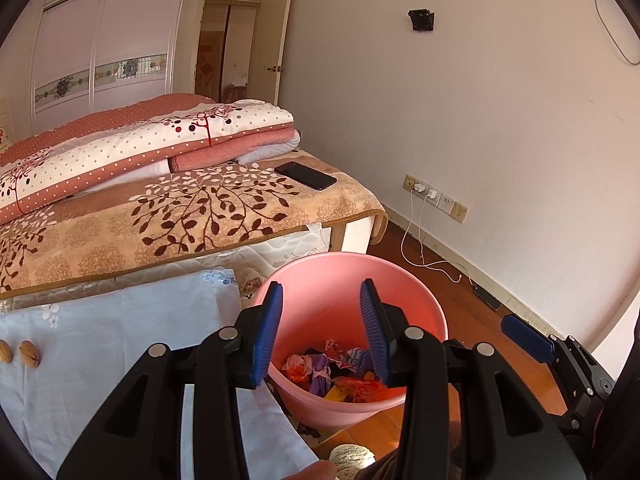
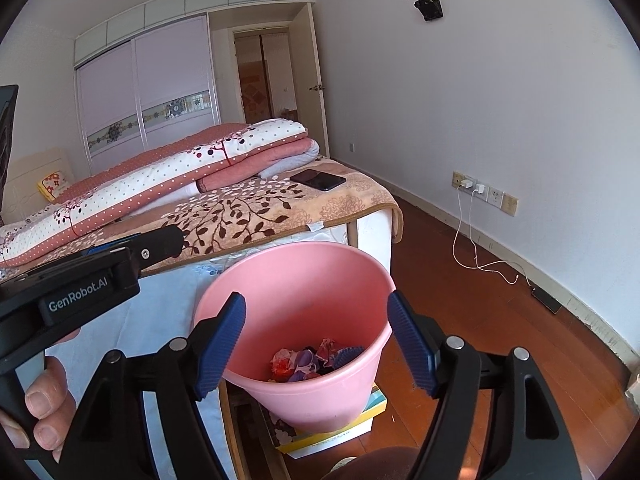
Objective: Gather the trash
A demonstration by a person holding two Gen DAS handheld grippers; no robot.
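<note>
While both tongs (image 1: pixel 322 330) (image 2: pixel 316 344) gape empty, pink bucket (image 2: pixel 296 280) rim between

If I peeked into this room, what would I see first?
A big pink bucket sits right in the middle beside the bed, with crumpled colorful wrappers at its bottom. Both the left gripper and right gripper hang open above it. A black phone lies on the leafy blanket.

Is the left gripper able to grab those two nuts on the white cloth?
Probably yes. The left gripper is open and empty over the bin, and the nuts lie bare on the cloth with nothing between.
</note>
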